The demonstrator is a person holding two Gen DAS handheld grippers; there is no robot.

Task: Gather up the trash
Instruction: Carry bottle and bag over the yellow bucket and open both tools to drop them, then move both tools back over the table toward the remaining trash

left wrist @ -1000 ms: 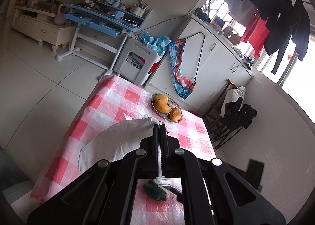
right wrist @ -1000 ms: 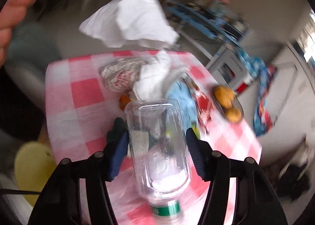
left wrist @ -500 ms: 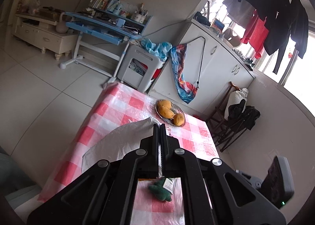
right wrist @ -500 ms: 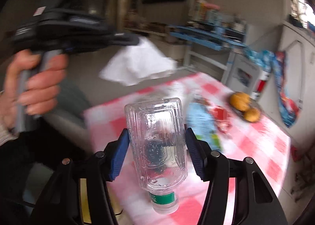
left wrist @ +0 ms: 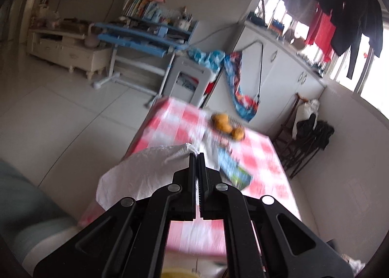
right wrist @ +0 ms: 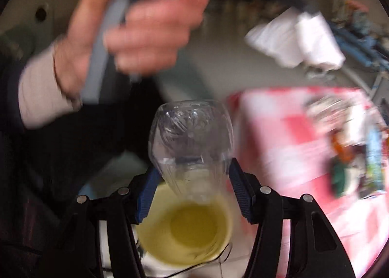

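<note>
My right gripper (right wrist: 193, 175) is shut on a clear, empty plastic bottle (right wrist: 190, 137), its blue pads (right wrist: 147, 195) pressing both sides. The bottle hangs tilted over a yellow bin (right wrist: 187, 229) just off the table's edge. My left gripper (left wrist: 197, 156) is shut on a crumpled white tissue (left wrist: 150, 171), held in the air off the near corner of the red-and-white checked table (left wrist: 257, 154). In the right wrist view the same white tissue (right wrist: 296, 39) hangs at upper right, and a person's hand (right wrist: 141, 25) grips the left tool's grey handle.
Wrappers and other litter (right wrist: 350, 154) lie blurred on the checked table (right wrist: 279, 132). A blue wrapper (left wrist: 233, 168) and a plate of orange fruit (left wrist: 227, 126) sit further back. Beyond stand a blue desk (left wrist: 145, 37), a grey stool (left wrist: 192, 81) and white cabinets (left wrist: 279, 76).
My right gripper swung with the bottle from above the table's litter to over the yellow bin, tipping downward. My left gripper drew back from the table with the tissue.
</note>
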